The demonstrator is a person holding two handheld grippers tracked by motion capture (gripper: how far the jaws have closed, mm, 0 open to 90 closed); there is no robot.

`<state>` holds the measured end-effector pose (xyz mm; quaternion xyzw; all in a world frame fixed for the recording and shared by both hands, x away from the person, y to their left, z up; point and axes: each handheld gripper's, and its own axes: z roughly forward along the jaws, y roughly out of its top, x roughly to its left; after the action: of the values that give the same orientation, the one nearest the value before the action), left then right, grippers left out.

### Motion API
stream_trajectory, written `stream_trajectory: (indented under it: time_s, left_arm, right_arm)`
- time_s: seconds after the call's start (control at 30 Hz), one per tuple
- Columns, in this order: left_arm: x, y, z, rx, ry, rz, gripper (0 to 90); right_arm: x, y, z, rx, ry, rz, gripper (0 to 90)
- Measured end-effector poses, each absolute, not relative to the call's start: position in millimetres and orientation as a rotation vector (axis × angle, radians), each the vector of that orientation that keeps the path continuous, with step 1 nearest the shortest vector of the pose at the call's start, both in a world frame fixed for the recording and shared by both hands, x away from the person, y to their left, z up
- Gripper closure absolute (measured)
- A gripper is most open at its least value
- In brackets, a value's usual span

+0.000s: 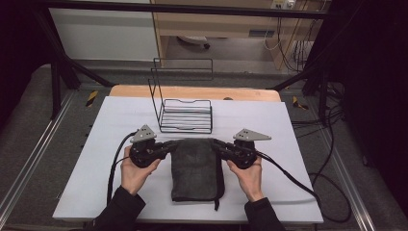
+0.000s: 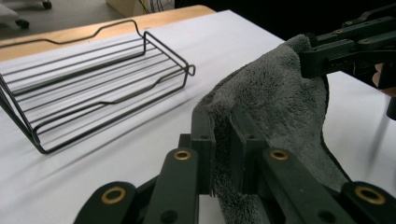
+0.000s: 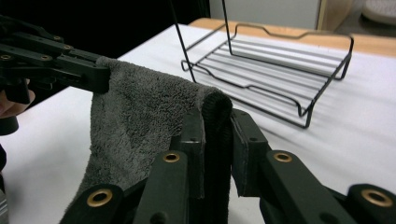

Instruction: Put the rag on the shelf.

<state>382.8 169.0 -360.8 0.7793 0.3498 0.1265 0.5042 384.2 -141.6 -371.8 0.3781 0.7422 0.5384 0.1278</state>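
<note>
A dark grey folded towel (image 1: 195, 168) hangs between my two grippers over the white table, its far edge raised and its near part trailing down toward the person. My left gripper (image 1: 168, 144) is shut on the towel's far left corner (image 2: 219, 112). My right gripper (image 1: 215, 143) is shut on the far right corner (image 3: 215, 105). In the left gripper view the right gripper (image 2: 345, 51) pinches the opposite corner, and in the right gripper view the left gripper (image 3: 56, 65) does the same. A black wire rack (image 1: 185, 108) stands just beyond the towel.
The white table sheet (image 1: 96, 144) lies on a wooden top (image 1: 144, 91). The wire rack (image 2: 93, 84) has a low tray and a tall upright back frame (image 1: 183, 67). Cables (image 1: 298, 185) trail off both grippers. Black frame bars and floor rails surround the table.
</note>
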Motion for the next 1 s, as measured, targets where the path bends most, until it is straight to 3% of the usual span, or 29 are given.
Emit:
stream_trajectory:
  time_s: [1.0]
  left_arm:
    - [366.7, 175.6, -307.6, 1.701, 0.767, 0.438, 81.2]
  right_arm:
    - [363.0, -139.4, -316.9, 0.945, 1.945, 1.71, 77.8]
